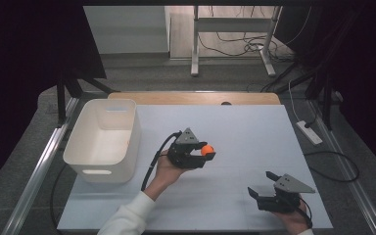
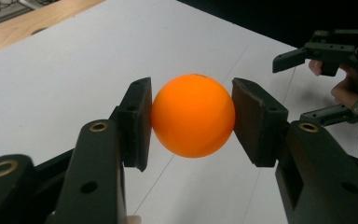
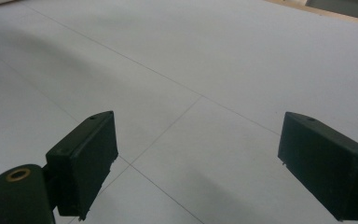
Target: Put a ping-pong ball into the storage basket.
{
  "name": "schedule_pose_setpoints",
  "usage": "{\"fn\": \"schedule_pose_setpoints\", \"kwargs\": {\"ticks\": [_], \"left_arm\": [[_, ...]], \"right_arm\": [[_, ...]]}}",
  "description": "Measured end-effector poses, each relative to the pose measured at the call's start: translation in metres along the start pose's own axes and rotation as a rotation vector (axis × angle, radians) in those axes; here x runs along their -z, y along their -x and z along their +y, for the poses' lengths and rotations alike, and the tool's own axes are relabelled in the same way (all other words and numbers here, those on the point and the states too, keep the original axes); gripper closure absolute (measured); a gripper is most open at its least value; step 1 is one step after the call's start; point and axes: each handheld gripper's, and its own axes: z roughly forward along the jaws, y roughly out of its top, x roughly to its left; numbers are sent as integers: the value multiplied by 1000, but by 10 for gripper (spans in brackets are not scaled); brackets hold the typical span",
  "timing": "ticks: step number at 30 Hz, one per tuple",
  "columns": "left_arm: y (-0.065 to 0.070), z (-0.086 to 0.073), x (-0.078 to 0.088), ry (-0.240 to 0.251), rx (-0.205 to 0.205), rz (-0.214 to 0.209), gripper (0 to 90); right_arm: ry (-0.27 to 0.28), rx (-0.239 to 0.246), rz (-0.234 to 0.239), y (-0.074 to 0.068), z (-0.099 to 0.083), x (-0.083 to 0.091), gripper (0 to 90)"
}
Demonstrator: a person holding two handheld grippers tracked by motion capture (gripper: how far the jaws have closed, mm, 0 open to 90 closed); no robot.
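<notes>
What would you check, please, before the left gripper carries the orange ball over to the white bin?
1. Grip on the orange ball: both pads of the left gripper press its sides. Ok.
2. Ball clear of the white table: it seems lifted in the left gripper view. Ok.
3. White bin ready to receive: open top, inside looks bare; a small orange spot on its right wall is too small to make out. Cannot tell.
4. Path from ball to bin: nothing lies between them in the high view. Ok.
5. Right gripper out of the way: open, holding nothing, near the table's front right. Ok.
</notes>
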Motion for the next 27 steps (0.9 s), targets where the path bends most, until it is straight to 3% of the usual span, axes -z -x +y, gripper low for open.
{"fn": "schedule_pose_setpoints", "kwargs": {"ticks": [27], "left_arm": [[-5, 14, 41, 109, 10, 26, 507]], "right_arm": [[-2, 1, -3, 0, 0, 0, 114]]}}
